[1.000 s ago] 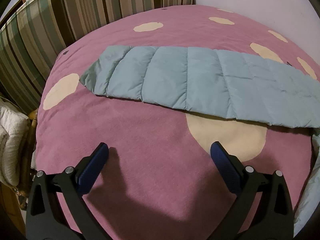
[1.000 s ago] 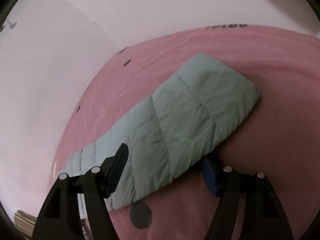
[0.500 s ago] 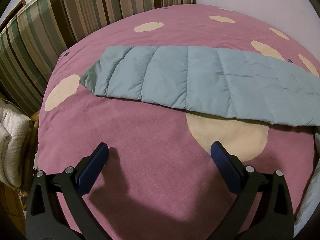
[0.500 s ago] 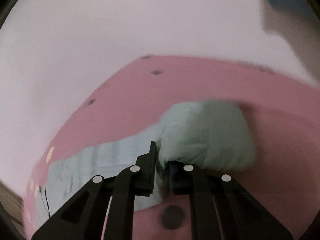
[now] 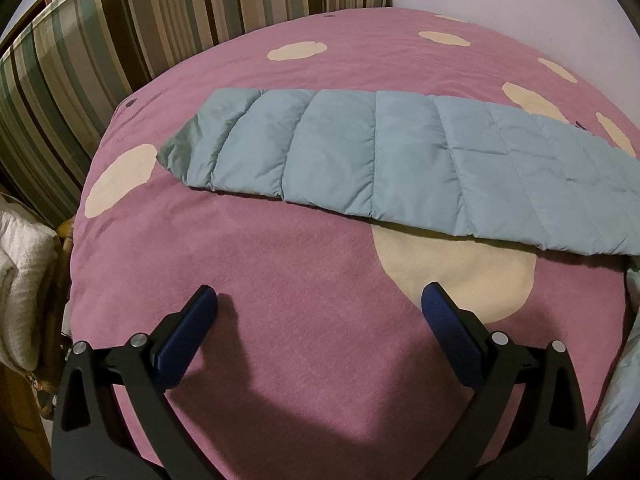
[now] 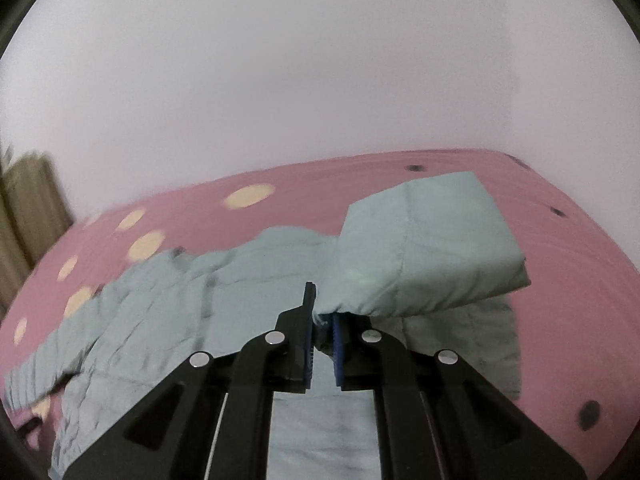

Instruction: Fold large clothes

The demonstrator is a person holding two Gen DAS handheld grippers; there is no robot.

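right gripper (image 6: pixel 322 322) jaws now clamped on lifted, folded-over jacket (image 6: pixel 420 256) end

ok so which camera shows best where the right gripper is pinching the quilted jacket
The right wrist view. It shows the right gripper shut on an edge of the quilted jacket, lifting that end. The left wrist view shows only the jacket's flat stretch on the bedspread, no pinch.

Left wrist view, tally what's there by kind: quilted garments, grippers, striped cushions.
Pale blue quilted garment: 1
Black two-finger left gripper, jaws apart: 1
Brown and green striped cushions: 2, seam partly unclear
Total: 4
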